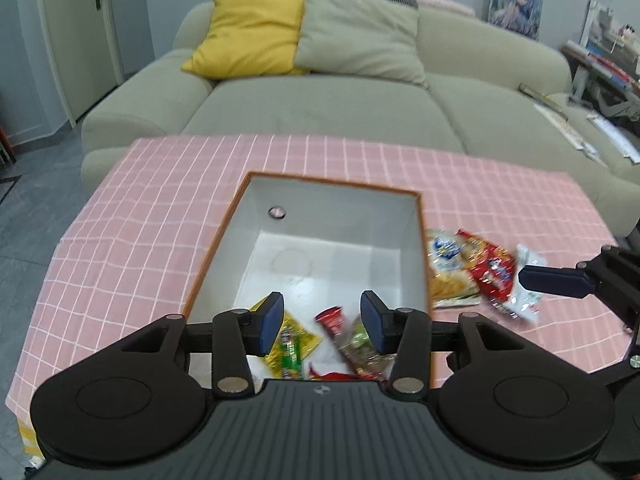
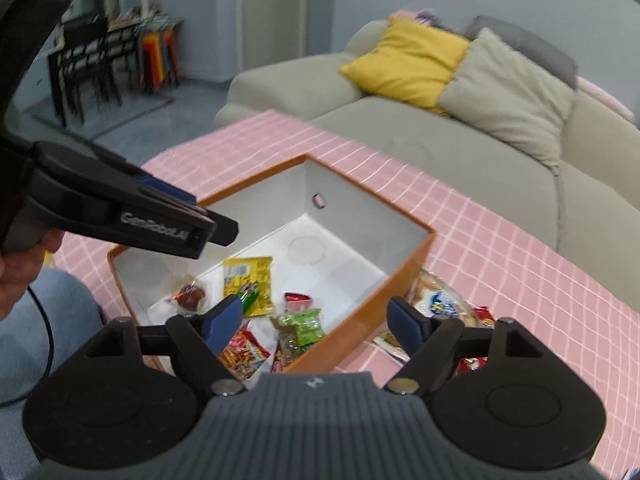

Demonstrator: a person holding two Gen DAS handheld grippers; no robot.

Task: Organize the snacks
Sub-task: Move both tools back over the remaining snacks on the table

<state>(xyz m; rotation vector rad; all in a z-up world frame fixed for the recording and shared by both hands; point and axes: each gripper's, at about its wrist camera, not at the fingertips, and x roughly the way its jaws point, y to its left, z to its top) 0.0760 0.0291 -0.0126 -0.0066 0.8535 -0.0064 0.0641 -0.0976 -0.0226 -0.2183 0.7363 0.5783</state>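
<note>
An orange-rimmed white box (image 1: 332,183) (image 2: 360,320) stands on the pink checked cloth. Its near end holds a yellow packet (image 1: 292,340) (image 2: 248,280), a red packet (image 1: 332,318), a green packet (image 2: 304,326) and a round red-brown sweet (image 2: 190,294). My left gripper (image 1: 322,320) hovers open above them, holding nothing. My right gripper (image 2: 316,316) is open and empty over the box's near right corner. To the right of the box lie a cracker pack (image 1: 448,264) (image 2: 440,304), a red packet (image 1: 490,268) and a white-green packet (image 1: 528,296).
A beige sofa (image 1: 320,100) with a yellow cushion (image 1: 248,36) stands just behind the table. A person's hand (image 2: 16,272) and knee are at the left of the right wrist view. Black chairs (image 2: 88,68) stand far left.
</note>
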